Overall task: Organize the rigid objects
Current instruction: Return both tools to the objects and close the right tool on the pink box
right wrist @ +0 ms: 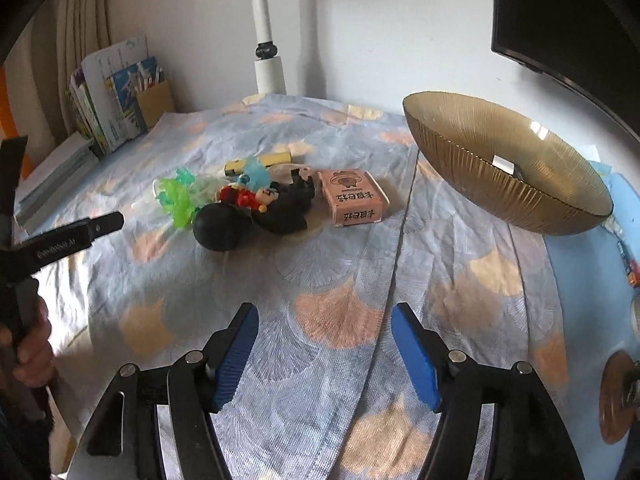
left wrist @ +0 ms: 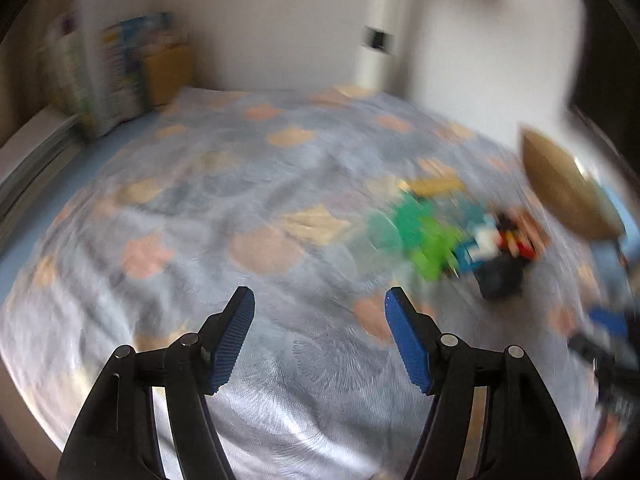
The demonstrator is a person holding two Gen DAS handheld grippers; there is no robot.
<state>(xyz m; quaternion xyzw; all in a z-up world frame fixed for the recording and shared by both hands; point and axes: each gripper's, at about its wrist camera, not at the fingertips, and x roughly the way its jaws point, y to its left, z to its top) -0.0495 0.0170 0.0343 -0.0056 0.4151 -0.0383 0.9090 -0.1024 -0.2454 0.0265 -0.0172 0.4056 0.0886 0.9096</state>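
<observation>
Here both grippers hover above the patterned bedspread [right wrist: 344,248] with nothing between their blue pads: the left gripper [left wrist: 320,334] and the right gripper [right wrist: 324,350] each stand wide apart. The toy pile [right wrist: 244,204] lies toward the far middle of the bedspread, with a pink box [right wrist: 354,198] just beside it on the right and the ribbed amber bowl [right wrist: 504,160] near the far right edge. The left wrist view is smeared, so the toys there [left wrist: 460,236] read only as green, blue and black blobs, perhaps the same pile.
</observation>
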